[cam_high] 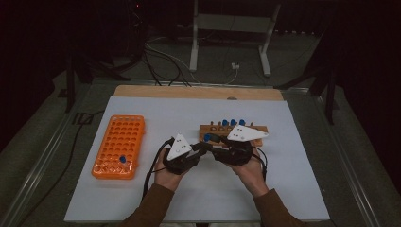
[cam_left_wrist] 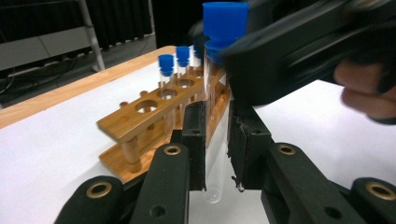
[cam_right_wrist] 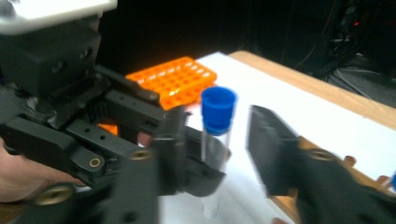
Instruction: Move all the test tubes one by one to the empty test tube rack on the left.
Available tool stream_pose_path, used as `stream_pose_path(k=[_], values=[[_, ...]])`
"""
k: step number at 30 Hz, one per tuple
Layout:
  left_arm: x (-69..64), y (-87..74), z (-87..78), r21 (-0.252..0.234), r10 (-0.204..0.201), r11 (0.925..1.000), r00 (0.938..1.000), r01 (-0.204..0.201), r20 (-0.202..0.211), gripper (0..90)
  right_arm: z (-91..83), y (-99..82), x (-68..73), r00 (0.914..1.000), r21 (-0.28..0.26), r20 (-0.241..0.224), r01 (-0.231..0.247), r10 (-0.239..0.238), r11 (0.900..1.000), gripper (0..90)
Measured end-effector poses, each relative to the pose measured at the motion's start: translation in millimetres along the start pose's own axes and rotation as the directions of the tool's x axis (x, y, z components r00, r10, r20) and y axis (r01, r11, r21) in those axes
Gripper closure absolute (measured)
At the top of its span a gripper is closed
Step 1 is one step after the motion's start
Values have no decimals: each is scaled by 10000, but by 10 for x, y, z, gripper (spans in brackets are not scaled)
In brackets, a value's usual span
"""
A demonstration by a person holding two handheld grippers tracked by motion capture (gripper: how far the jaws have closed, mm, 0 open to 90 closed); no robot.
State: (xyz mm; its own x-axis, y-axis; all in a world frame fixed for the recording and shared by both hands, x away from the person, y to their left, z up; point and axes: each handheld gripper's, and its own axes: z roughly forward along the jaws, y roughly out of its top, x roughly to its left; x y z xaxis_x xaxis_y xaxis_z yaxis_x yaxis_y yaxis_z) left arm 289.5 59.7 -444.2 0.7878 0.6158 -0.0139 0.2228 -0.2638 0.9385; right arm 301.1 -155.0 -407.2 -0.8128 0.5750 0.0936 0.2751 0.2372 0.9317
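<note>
A clear test tube with a blue cap stands upright between the jaws of my left gripper, which is shut on its glass body. In the high view the two grippers meet nose to nose in front of the wooden rack: the left gripper comes from the left and the right gripper from the right. In its own view the right gripper has its jaws standing apart on either side of the tube, clear of it. The tube's round bottom hangs just above the white mat.
The wooden rack holds three blue-capped tubes and has several free holes. An orange tube rack lies at the left with one blue-capped tube in it. The white mat covers the table.
</note>
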Motion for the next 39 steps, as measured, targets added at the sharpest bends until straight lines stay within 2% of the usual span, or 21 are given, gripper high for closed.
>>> stream_pose_path(k=[3,6,11,16,21,29,32,39], values=[[40,-7,-61,8,-64,10000,9999,64,-152,782,-74,18,-28,9997,-321,222,-91,99,9994,364],[83,-30,-144,-5,-182,9998,9996,182,-236,782,-130,19,-69,9981,-393,557,-224,246,9990,196],[184,-104,-310,3,-477,9989,9985,477,-273,782,-208,-26,-138,9950,-403,919,-345,381,9986,92],[267,-176,-526,-48,-652,9979,9969,651,-429,782,-265,-109,-206,9927,-368,1096,-461,498,9983,40],[320,-238,-772,-67,-587,9983,9956,583,-736,782,-307,-187,-265,9898,-302,1283,-590,624,9978,27],[459,-352,-1154,-301,-855,9962,9872,821,-1343,781,-375,-268,-327,9844,-186,1628,-641,663,9978,22],[495,-390,-1247,-380,-985,9949,9840,939,-1488,781,-401,-302,-361,9819,-146,1760,-682,697,9976,21],[495,-425,-1361,-306,-835,9963,9848,798,-1525,781,-523,-358,-446,9737,-203,2166,-679,707,9975,21]])
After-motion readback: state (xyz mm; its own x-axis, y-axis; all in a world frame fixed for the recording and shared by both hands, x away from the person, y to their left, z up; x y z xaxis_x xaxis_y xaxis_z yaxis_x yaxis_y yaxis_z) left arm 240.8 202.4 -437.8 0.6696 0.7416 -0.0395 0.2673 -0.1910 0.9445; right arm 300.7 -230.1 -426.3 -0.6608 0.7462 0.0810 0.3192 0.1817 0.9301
